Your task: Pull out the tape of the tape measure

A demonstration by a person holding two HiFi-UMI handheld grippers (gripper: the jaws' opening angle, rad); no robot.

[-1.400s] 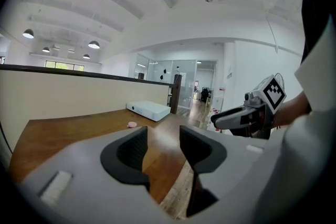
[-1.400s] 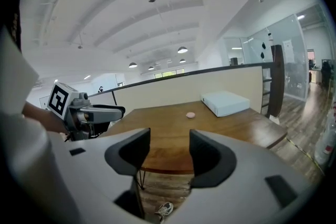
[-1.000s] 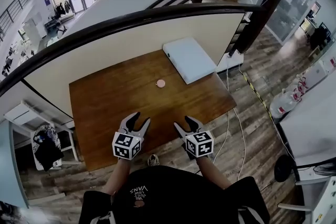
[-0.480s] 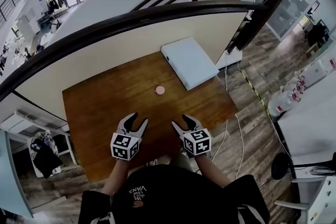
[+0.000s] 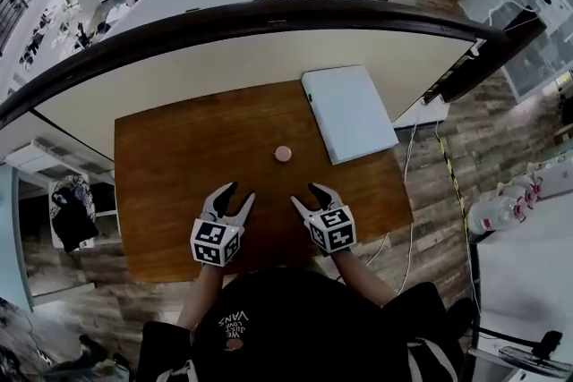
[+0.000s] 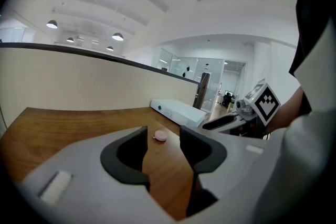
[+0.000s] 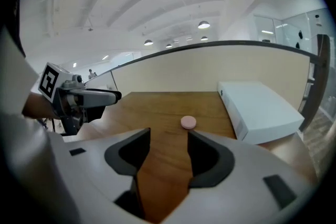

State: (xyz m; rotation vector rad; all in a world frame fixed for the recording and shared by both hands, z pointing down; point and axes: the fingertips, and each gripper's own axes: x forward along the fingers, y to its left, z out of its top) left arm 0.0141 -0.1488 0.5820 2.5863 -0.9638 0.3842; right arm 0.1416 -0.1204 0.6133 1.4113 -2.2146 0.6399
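Tape measure [image 5: 283, 154], pink and round, lying on wooden table [image 5: 170, 165] near white box [image 5: 351, 114], left gripper [image 5: 240, 193] and right gripper [image 5: 305, 195] hovering short of it, both jaws spread, gripping nothing

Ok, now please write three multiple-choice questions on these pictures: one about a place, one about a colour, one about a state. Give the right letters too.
1. Where is the tape measure on the table?
A. left of the white box, apart from it
B. on top of the box
C. at the table's near edge

2. What colour is the tape measure?
A. yellow
B. pink
C. black

3. How do the jaws of the right gripper stand?
A. shut on the tape measure
B. shut, with nothing in them
C. apart, with nothing in them

Answers:
1 A: bare wood shows between the tape measure and the box.
2 B: it is a pink disc in every view.
3 C: only bare wood shows between the jaws.
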